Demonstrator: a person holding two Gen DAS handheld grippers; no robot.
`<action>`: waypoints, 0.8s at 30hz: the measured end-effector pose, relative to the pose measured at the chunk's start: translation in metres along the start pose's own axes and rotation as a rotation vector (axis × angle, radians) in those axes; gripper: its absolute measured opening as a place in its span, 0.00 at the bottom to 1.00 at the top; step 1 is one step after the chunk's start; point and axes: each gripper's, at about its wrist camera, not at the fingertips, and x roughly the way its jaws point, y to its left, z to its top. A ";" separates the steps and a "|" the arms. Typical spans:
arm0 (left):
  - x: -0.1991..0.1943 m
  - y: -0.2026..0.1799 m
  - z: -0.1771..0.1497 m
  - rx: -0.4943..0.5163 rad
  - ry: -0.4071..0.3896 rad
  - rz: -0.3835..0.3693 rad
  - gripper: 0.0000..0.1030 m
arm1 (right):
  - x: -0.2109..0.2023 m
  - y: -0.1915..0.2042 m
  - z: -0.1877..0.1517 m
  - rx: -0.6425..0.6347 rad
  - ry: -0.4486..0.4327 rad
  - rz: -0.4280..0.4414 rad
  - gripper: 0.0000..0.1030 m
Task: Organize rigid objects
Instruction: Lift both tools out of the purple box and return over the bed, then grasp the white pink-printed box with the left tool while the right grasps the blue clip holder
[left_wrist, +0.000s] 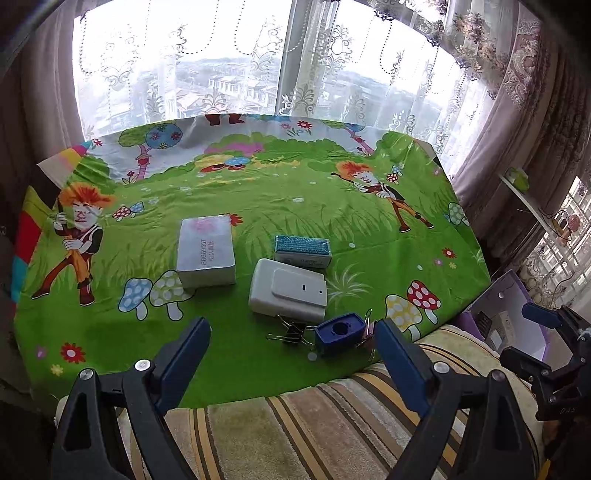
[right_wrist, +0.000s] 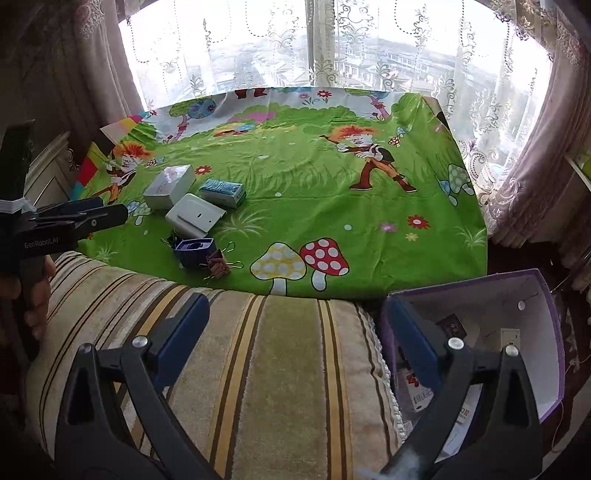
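Green cartoon-print cloth (left_wrist: 280, 206) spread over the table, seen from the left wrist – mushrooms, red-haired figures, flowers. Left gripper (left_wrist: 291, 345) low over the near edge, blue-padded jaws wide apart, nothing between them. Just ahead of it: small dark-blue square block with a round hole (left_wrist: 339, 332), a black binder clip (left_wrist: 291, 330) touching its left side. Behind those, flat white plastic device with a raised panel (left_wrist: 288, 293); behind that, small box with a teal glitter top (left_wrist: 302, 251); to the left, white rectangular box with printed digits (left_wrist: 206, 254), standing apart. Striped beige-and-brown cushion (left_wrist: 314, 424) under the jaws. Far right, right gripper (left_wrist: 532, 332) above a purple open box (left_wrist: 495, 299), jaws apart.

Same cloth (right_wrist: 314, 184) from the right wrist. Right gripper (right_wrist: 299, 334) empty, jaws spread wide – left pad over the striped cushion (right_wrist: 280, 369), right pad just inside the purple box (right_wrist: 550, 332), with cards and small packets lying on its floor. Left gripper (right_wrist: 92, 210) at the left edge, side-on, held by a hand (right_wrist: 37, 295). Near it the white box (right_wrist: 170, 186), teal-topped box (right_wrist: 223, 193), white device (right_wrist: 194, 216), blue block (right_wrist: 194, 251), and brown binder clips (right_wrist: 218, 264) at the cloth's near edge.
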 end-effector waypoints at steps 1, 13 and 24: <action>0.001 0.006 0.000 -0.014 0.005 0.005 0.89 | 0.004 0.007 0.003 -0.029 0.009 0.006 0.95; 0.011 0.054 0.007 -0.119 0.041 0.024 0.88 | 0.054 0.071 0.031 -0.188 0.100 0.071 0.94; 0.035 0.083 0.027 -0.169 0.078 0.035 0.88 | 0.099 0.103 0.049 -0.222 0.202 0.093 0.86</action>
